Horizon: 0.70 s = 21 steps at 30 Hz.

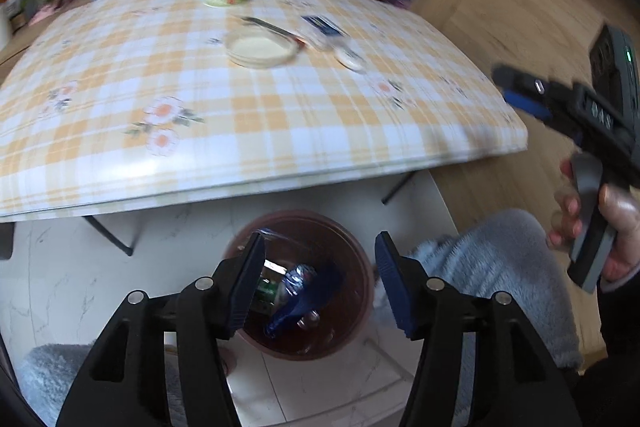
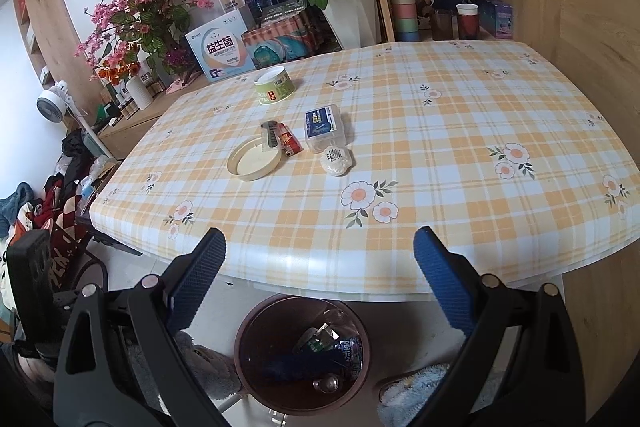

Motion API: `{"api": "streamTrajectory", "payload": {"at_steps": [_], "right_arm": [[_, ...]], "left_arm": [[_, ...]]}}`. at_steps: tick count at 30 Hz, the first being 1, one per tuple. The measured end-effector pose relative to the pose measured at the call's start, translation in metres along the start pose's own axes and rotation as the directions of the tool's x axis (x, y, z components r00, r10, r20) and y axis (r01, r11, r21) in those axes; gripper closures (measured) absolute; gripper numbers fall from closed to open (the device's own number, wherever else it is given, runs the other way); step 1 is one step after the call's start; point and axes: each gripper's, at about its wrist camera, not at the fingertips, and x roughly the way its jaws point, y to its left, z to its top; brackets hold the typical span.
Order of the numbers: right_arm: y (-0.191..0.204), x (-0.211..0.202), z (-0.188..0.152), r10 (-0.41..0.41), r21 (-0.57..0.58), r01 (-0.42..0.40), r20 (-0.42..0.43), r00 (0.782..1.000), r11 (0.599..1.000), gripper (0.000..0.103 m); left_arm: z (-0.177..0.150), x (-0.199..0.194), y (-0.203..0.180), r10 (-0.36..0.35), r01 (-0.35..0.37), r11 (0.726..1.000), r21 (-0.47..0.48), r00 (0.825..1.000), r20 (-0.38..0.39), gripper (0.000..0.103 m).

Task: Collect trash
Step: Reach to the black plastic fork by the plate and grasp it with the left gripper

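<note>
A brown round trash bin (image 1: 352, 267) (image 2: 248, 359) stands on the floor under the table's near edge, with wrappers and a blue packet (image 1: 296, 303) inside. My left gripper (image 1: 320, 283) is open and empty right above the bin. My right gripper (image 2: 320, 275) is open and empty over the table edge, above the bin; it also shows in the left wrist view (image 1: 520, 87). On the table lie a round lid (image 2: 254, 159), a dark wrapper (image 2: 270, 135), a red packet (image 2: 289, 143), a clear plastic box (image 2: 324, 129), a white round piece (image 2: 336, 161) and a green tin (image 2: 274, 85).
The checked tablecloth (image 2: 440, 155) covers the table. Boxes, flower pots (image 2: 352, 15) and cups (image 2: 404, 5) stand behind it against the wall and shelf. Clothes pile at the left floor (image 2: 44, 199). Grey slippers (image 1: 496, 259) sit beside the bin.
</note>
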Motion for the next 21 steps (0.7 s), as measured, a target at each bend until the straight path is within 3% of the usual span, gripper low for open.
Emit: {"api": "streamTrajectory", "payload": {"at_steps": [5, 10, 21], "right_arm": [[0.000, 0.003, -0.002, -0.011, -0.004, 0.011, -0.009, 1.000, 1.000, 0.009], [-0.002, 0.008, -0.005, -0.025, -0.005, 0.025, -0.023, 0.999, 1.000, 0.009], [-0.009, 0.025, -0.008, -0.054, -0.013, 0.054, -0.059, 0.997, 0.998, 0.009]], "left_arm": [[0.007, -0.015, 0.023, 0.084, -0.078, 0.994, -0.070, 0.994, 0.074, 0.039], [0.014, -0.030, 0.048, 0.184, -0.165, 0.976, -0.144, 0.975, 0.129, 0.030], [0.036, -0.034, 0.078, 0.252, -0.223, 0.958, -0.182, 0.955, 0.156, 0.030]]}}
